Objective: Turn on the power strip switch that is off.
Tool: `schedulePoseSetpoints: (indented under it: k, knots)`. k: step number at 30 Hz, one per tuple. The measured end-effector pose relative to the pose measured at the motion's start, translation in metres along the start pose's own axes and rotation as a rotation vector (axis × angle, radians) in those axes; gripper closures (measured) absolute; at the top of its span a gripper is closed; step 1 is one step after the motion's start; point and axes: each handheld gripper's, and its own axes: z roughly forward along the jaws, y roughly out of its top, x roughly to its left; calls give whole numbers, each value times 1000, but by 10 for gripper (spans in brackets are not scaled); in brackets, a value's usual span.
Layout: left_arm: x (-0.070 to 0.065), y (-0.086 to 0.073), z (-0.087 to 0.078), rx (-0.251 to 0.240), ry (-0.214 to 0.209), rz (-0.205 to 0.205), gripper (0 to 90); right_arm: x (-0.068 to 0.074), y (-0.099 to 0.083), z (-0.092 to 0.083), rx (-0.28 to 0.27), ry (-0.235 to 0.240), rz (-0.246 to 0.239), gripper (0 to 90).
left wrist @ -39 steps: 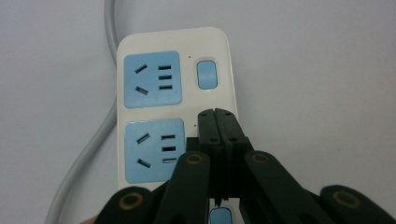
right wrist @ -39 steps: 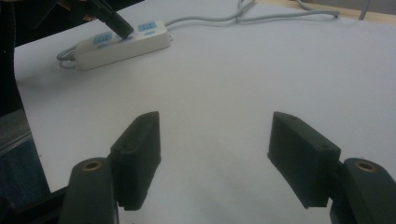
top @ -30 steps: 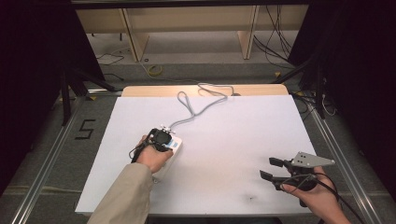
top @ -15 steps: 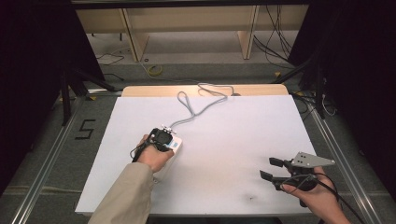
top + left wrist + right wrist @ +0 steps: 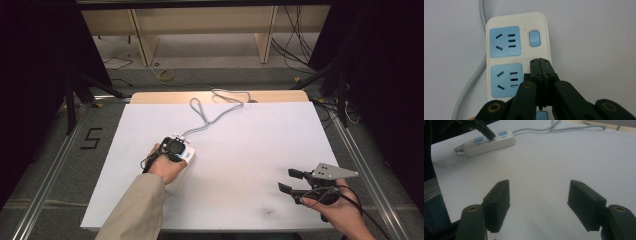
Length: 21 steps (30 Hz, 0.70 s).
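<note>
Left hand-held gripper (image 5: pixel 541 65), jaws together, over the power strip's (image 5: pixel 517 53) switch column.

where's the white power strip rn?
In the high view the white power strip with blue sockets lies left of centre on the white table, under the shut left gripper.

We find a lab: white surface (image 5: pixel 250 150) framed by metal rails (image 5: pixel 45 185), black curtains (image 5: pixel 380 75), loose floor cables (image 5: pixel 290 47) at upper right.

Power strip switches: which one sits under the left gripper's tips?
The middle switch, hidden beneath the shut left gripper beside the second socket; the farther switch is uncovered.
</note>
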Motion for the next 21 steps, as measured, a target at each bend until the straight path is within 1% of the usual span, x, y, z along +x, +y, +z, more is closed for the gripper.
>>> schedulePoseSetpoints:
  k: [6,10,14,21]
  knots:
    - [0,0,0,1,-1,0,900,0,0,0,-2,-1,0,344]
    - [-1,0,0,2,7,-4,900,0,0,0,-2,-1,0,344]
    - [-2,2,1,12,12,3,900,0,0,0,-2,-2,0,344]
    - [-2,2,1,24,17,-7,900,1,0,0,-1,-3,0,344]
